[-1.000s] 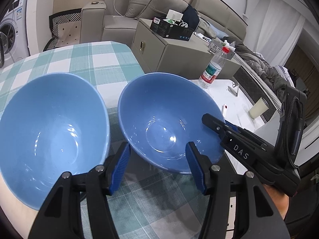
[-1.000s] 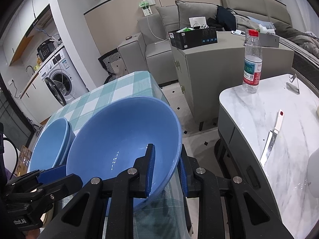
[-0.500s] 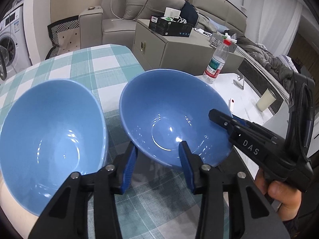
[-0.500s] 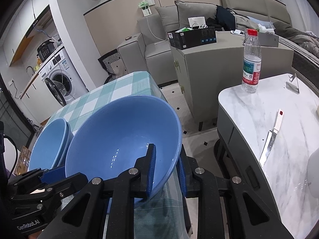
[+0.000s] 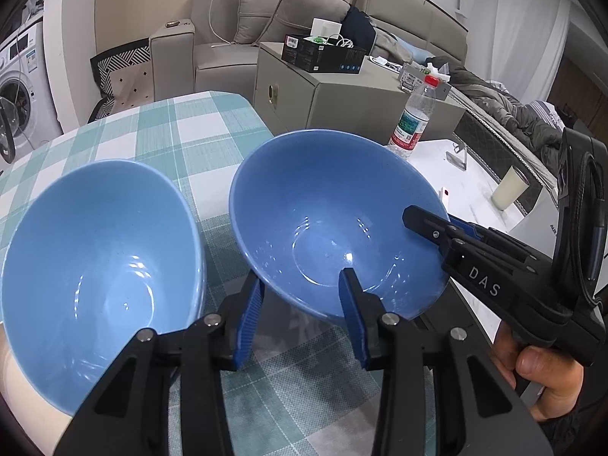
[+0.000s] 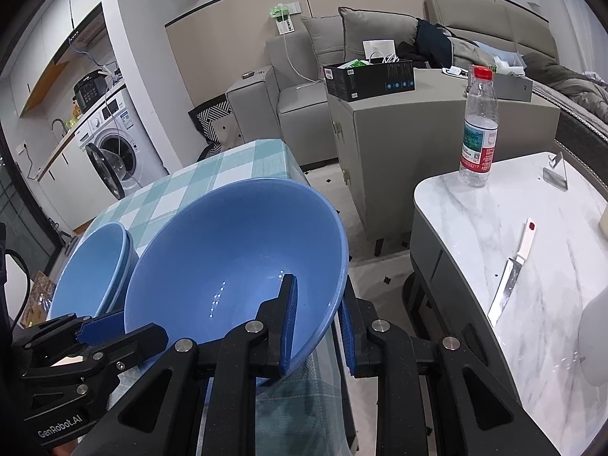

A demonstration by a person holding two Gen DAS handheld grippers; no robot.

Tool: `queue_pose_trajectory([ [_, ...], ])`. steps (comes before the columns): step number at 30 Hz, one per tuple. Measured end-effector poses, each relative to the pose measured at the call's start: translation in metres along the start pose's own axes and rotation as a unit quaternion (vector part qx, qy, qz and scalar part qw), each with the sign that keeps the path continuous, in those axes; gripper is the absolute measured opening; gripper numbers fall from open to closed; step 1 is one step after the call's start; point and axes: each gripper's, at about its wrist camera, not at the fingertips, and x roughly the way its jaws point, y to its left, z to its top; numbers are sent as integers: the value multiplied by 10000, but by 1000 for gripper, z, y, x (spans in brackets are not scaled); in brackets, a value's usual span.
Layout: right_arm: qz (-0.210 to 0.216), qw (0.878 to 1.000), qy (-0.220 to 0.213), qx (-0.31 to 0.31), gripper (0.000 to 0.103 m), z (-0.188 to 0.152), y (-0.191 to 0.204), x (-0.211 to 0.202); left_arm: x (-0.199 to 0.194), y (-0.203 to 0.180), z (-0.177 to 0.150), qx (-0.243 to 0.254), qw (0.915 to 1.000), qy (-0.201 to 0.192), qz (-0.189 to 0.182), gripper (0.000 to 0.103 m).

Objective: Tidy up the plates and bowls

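Since a second ago our left gripper (image 5: 302,306) has drawn its jaws in from a wide spread to straddle the near rim of the right-hand blue bowl (image 5: 326,220): one blue pad sits inside the bowl, the other under its outer wall. We cannot tell whether the pads actually press on the rim. Our right gripper (image 6: 317,326) has not shifted; its jaws are clenched on the right rim of this same bowl, one pad inside and one outside, holding it tilted above the checked tablecloth (image 5: 178,129). Just to the left stands a second blue bowl (image 5: 95,243), which in the right wrist view looks like two bowls nested together; it has stayed put. To the far right, on the marble table (image 6: 494,228), a water bottle (image 6: 478,125) stands upright and a knife (image 6: 511,277) lies flat, both unmoved.
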Motion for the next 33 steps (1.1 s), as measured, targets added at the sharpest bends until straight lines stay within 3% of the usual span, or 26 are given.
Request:
queue_pose_trajectory([
  [33,18,9981,-604,-116,21,9,15,-54,-46,-5,10,233,9985,-482,-143,39],
])
